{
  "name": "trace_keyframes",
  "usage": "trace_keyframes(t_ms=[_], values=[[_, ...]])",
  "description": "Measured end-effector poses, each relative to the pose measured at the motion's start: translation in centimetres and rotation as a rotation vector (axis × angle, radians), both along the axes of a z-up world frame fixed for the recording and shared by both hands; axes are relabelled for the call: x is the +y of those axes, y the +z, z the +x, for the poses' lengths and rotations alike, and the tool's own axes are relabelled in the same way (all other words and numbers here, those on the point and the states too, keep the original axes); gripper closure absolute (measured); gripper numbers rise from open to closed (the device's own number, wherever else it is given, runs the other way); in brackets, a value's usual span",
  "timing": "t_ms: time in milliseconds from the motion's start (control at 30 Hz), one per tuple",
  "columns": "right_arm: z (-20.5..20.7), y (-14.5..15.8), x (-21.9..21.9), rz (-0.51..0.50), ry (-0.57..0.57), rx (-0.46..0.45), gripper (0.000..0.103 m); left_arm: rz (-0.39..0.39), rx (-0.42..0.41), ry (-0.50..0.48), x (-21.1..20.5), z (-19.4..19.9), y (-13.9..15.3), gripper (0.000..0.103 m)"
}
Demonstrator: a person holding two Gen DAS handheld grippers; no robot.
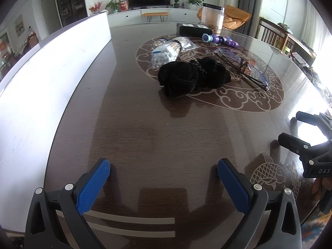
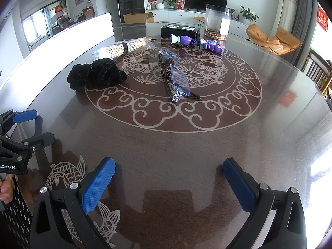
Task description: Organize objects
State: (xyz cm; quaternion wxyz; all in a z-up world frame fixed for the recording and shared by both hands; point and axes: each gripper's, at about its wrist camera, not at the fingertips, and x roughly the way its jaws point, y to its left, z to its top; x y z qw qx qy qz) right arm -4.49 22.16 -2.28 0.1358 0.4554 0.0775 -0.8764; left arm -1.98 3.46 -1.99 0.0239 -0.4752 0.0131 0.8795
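A bundle of black cloth [image 1: 193, 75] [image 2: 96, 76] lies near the middle of the dark round table [image 1: 145, 134] [image 2: 176, 155]. Behind it rests a clear bag of sticks [image 1: 168, 50] [image 2: 122, 48]. A blue-tinted clear packet with dark rods tied by cord [image 1: 247, 69] [image 2: 174, 78] lies to the right. A purple toy [image 1: 220, 39] [image 2: 196, 42] sits farther back, before a black box [image 1: 194, 30] [image 2: 180, 31] and a clear jar [image 1: 213, 17] [image 2: 217, 21]. My left gripper [image 1: 164, 178] [image 2: 34, 125] is open over the near table, holding nothing. My right gripper [image 2: 169, 178] [image 1: 290, 127] is open too, also holding nothing.
A long white wall [image 1: 51, 72] [image 2: 62, 39] borders the table's left side. Wooden chairs [image 1: 276, 34] [image 2: 319, 70] stand at the right. A hand [image 2: 6, 188] grips the left tool's handle. Fish decals [image 1: 269, 174] [image 2: 66, 172] mark the near table edge.
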Motion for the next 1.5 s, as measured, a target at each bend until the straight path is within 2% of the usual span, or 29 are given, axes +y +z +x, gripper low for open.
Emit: trace_keyframes(t_ms=[300,600,700,833,1000,1067,1167,1267,1300,1400,1500], values=[[0.0,0.0,0.0,0.000,0.000,0.000,0.000,0.005,-0.007,0.155,-2.9,-0.4,-0.1,0.000],[0.0,0.1,0.0,0.002,0.000,-0.004,0.000,0.002,-0.003,0.159,-2.9,-0.6,-0.3,0.000],[-0.3,0.3,-0.3,0.010,-0.019,-0.035,0.000,0.001,0.001,0.160,-2.8,-0.7,-0.3,0.000],[-1.2,2.6,-1.5,-0.015,-0.017,0.057,0.000,0.000,0.009,0.166,-2.8,-0.7,-0.3,0.000],[-5.7,5.8,-4.9,0.133,-0.063,0.208,0.000,0.000,0.011,0.166,-2.8,-0.6,-0.3,0.000],[-8.7,6.0,-6.1,0.186,-0.069,0.204,0.000,0.000,0.011,0.166,-2.8,-0.6,-0.3,0.000],[-11.0,4.9,-8.5,0.231,0.022,0.144,0.000,0.000,0.012,0.165,-2.8,-0.6,-0.3,0.000],[-9.8,3.6,-11.5,0.263,0.175,0.108,0.000,0.000,0.012,0.165,-2.8,-0.6,-0.3,0.000],[-9.0,3.5,-12.4,0.246,0.233,0.092,0.000,0.000,0.011,0.165,-2.7,-0.7,-0.4,0.000],[-5.9,4.0,-13.4,0.090,0.368,0.013,0.000,0.000,0.012,0.165,-2.8,-0.6,-0.4,0.000],[-4.1,5.3,-12.8,0.073,0.380,0.051,0.000,-0.001,0.012,0.165,-2.8,-0.6,-0.4,0.000]])
